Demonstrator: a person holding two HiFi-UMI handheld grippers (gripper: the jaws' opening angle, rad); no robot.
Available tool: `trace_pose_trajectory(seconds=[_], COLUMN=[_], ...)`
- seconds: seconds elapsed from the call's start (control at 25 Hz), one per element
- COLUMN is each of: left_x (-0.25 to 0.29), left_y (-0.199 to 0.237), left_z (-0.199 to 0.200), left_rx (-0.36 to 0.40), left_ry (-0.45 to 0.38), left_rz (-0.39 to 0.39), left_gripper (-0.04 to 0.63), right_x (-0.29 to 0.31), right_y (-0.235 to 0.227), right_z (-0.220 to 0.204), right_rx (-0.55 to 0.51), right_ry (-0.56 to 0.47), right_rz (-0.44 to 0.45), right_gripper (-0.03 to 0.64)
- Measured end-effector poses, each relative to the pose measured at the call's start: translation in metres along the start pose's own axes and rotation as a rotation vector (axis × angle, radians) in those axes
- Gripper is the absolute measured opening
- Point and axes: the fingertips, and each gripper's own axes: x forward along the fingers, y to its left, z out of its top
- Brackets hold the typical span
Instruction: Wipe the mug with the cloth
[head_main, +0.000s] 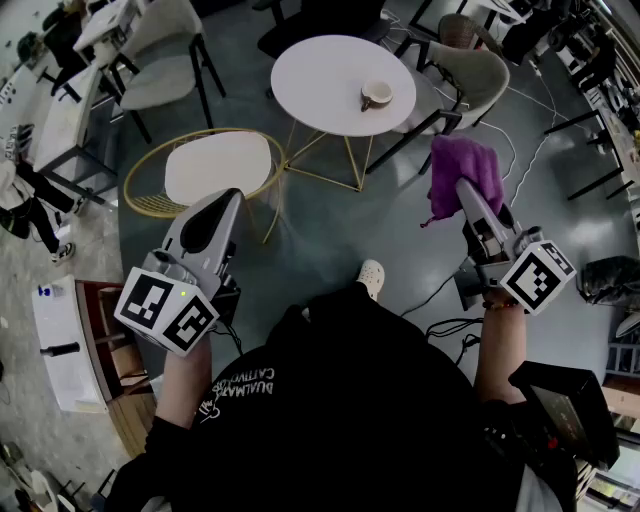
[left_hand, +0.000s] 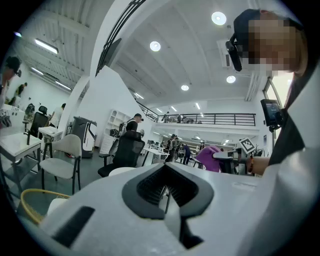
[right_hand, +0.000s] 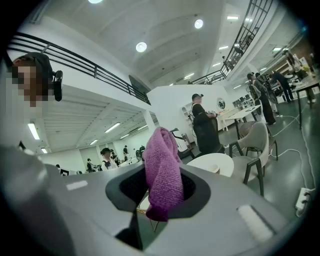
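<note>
While right tool (head_main: 464, 188) pinches purple cloth (head_main: 470, 158) | left tool (head_main: 228, 203) closed | shirt print (head_main: 236, 385) unreadable

A round white table (head_main: 315, 80) and a pale chair (head_main: 165, 82) stand on a grey floor (head_main: 330, 235) under ceiling spotlights (left_hand: 155, 46).

Head view looks steeply down; gripper views look level, close behind their jaws; head and right gripper views share the table (head_main: 320, 80).

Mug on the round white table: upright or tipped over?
Upright. In the head view the mug stands on the round white table with its open mouth facing up; whether anything is inside, cannot tell.
</note>
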Motion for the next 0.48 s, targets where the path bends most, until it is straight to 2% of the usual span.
trace_pose_trajectory(seconds=[0.2,0.48], left_x=[0.008,0.017], left_y=[0.0,-0.007], left_z=[0.005,0.014], left_rx=[0.008,0.035], left_ry=[-0.011,-0.025], left_rz=[-0.013,-0.045], left_gripper=[0.005,0.005], right_x=[0.002,-0.006], right_y=[0.002,0.0], right_z=[0.001,0.007], right_rx=[-0.033,-0.027], right_ry=[0.004,-0.038], right_rz=[0.005,-0.009], right_gripper=[0.101,0.101])
